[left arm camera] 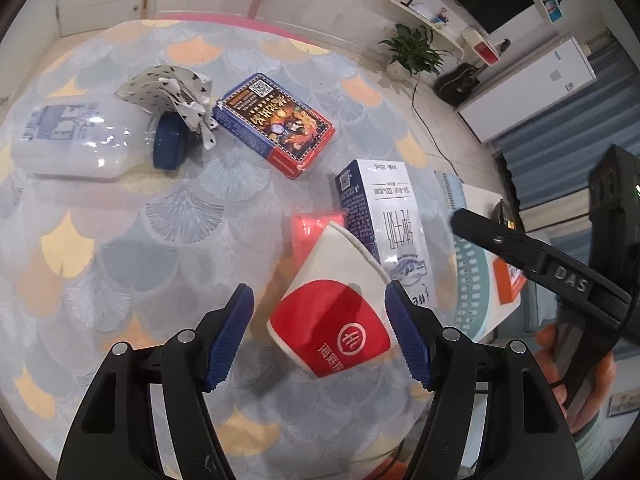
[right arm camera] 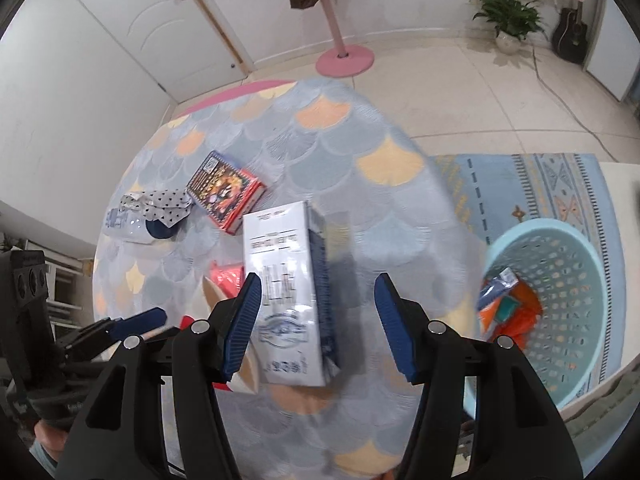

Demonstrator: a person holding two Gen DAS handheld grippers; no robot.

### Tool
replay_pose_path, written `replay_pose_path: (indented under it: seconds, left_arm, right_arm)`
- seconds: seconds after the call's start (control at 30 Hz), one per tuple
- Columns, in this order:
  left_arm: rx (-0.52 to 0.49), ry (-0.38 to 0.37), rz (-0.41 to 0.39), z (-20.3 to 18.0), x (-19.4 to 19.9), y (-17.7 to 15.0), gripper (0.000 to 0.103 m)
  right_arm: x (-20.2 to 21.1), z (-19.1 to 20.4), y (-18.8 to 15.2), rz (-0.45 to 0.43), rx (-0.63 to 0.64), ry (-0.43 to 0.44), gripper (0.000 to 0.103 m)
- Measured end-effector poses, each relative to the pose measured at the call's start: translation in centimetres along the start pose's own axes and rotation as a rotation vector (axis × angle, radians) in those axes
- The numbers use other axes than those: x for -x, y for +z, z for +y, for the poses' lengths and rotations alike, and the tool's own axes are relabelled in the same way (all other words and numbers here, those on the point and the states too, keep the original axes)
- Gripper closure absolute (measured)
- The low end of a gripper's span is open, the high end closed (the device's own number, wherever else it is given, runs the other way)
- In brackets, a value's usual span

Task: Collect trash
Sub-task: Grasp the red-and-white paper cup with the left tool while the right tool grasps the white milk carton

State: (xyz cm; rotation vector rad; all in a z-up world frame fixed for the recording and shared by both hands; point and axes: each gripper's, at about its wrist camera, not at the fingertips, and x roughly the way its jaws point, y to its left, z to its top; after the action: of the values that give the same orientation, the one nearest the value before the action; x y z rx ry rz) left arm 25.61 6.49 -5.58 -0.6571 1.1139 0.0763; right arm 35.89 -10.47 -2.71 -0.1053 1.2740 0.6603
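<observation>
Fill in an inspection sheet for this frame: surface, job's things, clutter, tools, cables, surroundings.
Surface: round table under a scale-patterned cloth.
Job's things: paper cup lying on its side; milk carton standing beside it; card box flat; plastic bottle on its side, crumpled dotted wrapper over its cap; basket on the floor beside the table, already holding orange and blue trash.
Clutter: nothing seen.
Tools: left tool open, astride the cup, pads not pressing; right tool open, carton between its fingers, not gripped.
Cables: one cord across the floor tiles.
Surroundings: door, pink stand, potted plant, guitar, rug.
</observation>
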Motion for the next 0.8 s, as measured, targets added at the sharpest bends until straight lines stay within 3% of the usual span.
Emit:
replay_pose_path:
  seconds: [0.07,0.17,0.57,0.67,0.8]
  left_arm:
    - [-0.011,0.006,0.009,0.0,-0.2,-0.2,0.036]
    - [-0.023,0.010,0.019,0.0,-0.5,-0.6,0.036]
    - [-0.020,0.006,0.039,0.7,-0.7,-1.1,0.036]
    - [-0.040,0.001,0.052,0.4,-1.0,-1.2,0.036]
    - [-0.057,-0.011,0.077,0.2,-1.7,-1.4,0.036]
  right_arm:
    - [-0.9,0.6,0.1,0.018,0.009,-0.004,0.047]
    - [-2.5,1.3,0.0,0.062,0.017,-0.021,0.037]
    - [-6.0,3.1,-1.3,0.149,0.052,-0.035,0.037]
    - [-6.1,3.1,-1.9,0.149,0.059,-0.037,0.048]
    - [-5.4,2.2,-2.7,0.142,0.049,-0.019,0.049]
